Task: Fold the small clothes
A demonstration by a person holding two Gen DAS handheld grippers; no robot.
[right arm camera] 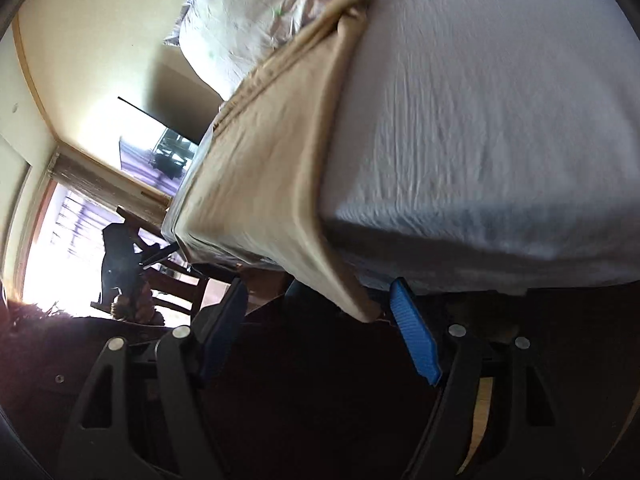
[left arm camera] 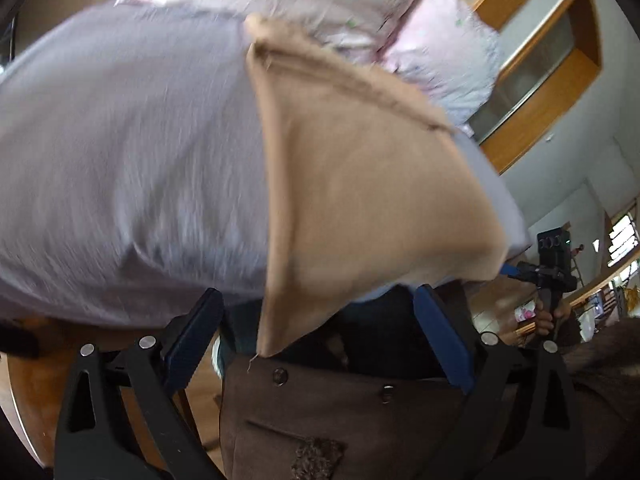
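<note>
A small tan garment (left arm camera: 360,200) lies on the pale sheet of a bed (left arm camera: 120,152), one edge hanging over the side. In the left wrist view my left gripper (left arm camera: 316,308) is open, blue pads apart, with the hanging tan corner between them, not pinched. In the right wrist view the tan garment (right arm camera: 264,168) lies along the bed's edge (right arm camera: 480,120), its lower corner hanging just above my right gripper (right arm camera: 320,304), which is open and empty. The right gripper also shows in the left wrist view (left arm camera: 552,280), held in a hand.
A crumpled pink-and-white duvet (left arm camera: 360,4) lies farther up the bed and shows in the right wrist view (right arm camera: 248,12). The person's brown coat (left arm camera: 360,412) fills the space below the left gripper. A dark chair (right arm camera: 168,276) and bright window (right arm camera: 60,248) stand at the left.
</note>
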